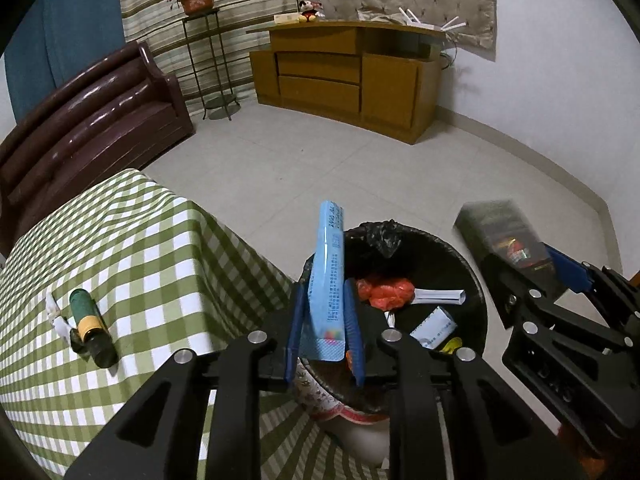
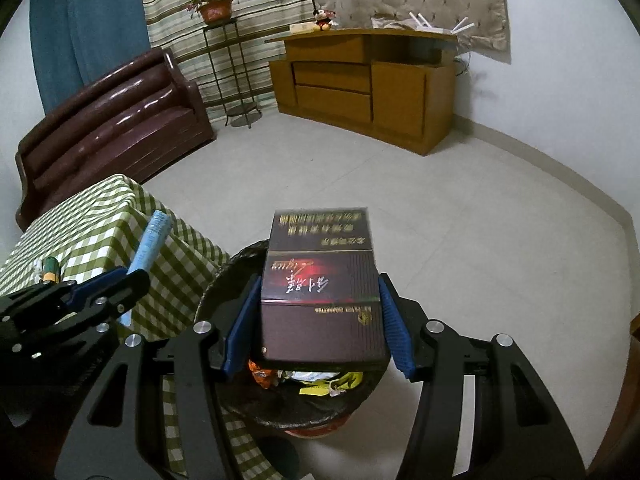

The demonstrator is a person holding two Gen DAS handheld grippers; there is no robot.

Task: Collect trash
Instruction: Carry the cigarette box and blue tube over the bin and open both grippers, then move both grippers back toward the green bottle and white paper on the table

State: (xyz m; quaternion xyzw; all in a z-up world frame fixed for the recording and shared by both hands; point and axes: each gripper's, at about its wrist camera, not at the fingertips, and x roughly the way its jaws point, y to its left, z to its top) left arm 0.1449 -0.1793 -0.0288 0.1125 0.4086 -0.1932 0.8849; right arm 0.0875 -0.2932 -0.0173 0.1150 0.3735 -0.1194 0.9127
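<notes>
My left gripper (image 1: 322,344) is shut on a flat light-blue packet (image 1: 329,280) and holds it upright over the near rim of a bin lined with a black bag (image 1: 476,292). The bin holds orange plastic (image 1: 384,294) and paper scraps. My right gripper (image 2: 316,328) is shut on a dark maroon cigarette box (image 2: 320,300) and holds it above the same bin (image 2: 224,276). The right gripper (image 1: 560,280) with its box also shows in the left wrist view. The left gripper (image 2: 108,284) with its packet also shows in the right wrist view.
A table with a green checked cloth (image 1: 132,240) stands left of the bin. A dark green bottle (image 1: 92,326) and crumpled white paper (image 1: 56,316) lie on it. A brown sofa (image 1: 92,120), a plant stand (image 1: 208,60) and a wooden cabinet (image 1: 348,76) stand farther back across a tiled floor.
</notes>
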